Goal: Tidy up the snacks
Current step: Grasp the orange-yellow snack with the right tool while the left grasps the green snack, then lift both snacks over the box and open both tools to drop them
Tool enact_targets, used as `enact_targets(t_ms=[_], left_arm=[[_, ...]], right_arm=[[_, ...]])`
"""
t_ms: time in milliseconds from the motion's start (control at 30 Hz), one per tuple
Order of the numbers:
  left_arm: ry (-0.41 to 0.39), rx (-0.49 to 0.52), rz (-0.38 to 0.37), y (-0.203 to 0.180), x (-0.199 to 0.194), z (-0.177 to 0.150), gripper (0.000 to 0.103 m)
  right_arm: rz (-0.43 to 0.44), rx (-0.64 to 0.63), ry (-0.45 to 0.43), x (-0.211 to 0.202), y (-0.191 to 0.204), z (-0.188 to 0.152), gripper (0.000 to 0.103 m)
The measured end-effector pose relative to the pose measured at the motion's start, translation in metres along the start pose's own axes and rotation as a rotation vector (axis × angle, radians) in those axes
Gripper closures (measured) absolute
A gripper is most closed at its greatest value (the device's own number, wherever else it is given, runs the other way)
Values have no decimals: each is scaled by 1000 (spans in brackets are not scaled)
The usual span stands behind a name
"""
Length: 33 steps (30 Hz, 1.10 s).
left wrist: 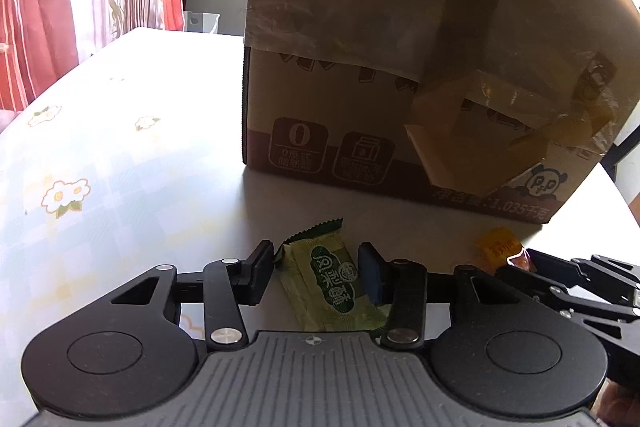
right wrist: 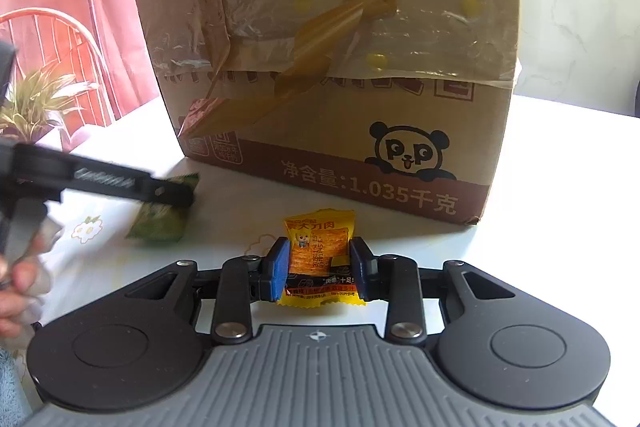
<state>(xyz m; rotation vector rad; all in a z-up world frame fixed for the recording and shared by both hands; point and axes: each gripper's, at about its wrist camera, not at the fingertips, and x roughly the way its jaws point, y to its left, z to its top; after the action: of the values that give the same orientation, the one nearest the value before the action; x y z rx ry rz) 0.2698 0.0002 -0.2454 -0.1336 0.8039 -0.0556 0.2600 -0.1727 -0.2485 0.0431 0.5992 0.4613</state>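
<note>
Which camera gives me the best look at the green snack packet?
The left wrist view: the green snack packet lies flat between the left tongs, its printed label sharp and facing the lens. The right wrist view shows it only at the left edge, blurred and partly covered by the left tongs' arm.

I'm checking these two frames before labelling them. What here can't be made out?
- Inside of the cardboard box: both views face its taped side only, so its contents stay hidden.
- Green snack packet: left wrist view, the gripper body covers its near end; right wrist view, it is blurred behind the left gripper.
- Yellow snack packet: small print too fine; the right gripper covers its edges.
</note>
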Motion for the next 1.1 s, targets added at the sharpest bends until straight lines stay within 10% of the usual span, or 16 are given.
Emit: enact_targets(t_ms=[633, 1100], left_arm=[[-201, 67, -89, -7, -74, 2, 57], [-543, 114, -106, -16, -148, 101, 57]], right_arm=[[1, 45, -169, -55, 6, 6, 69], [56, -46, -476, -112, 17, 111, 69]])
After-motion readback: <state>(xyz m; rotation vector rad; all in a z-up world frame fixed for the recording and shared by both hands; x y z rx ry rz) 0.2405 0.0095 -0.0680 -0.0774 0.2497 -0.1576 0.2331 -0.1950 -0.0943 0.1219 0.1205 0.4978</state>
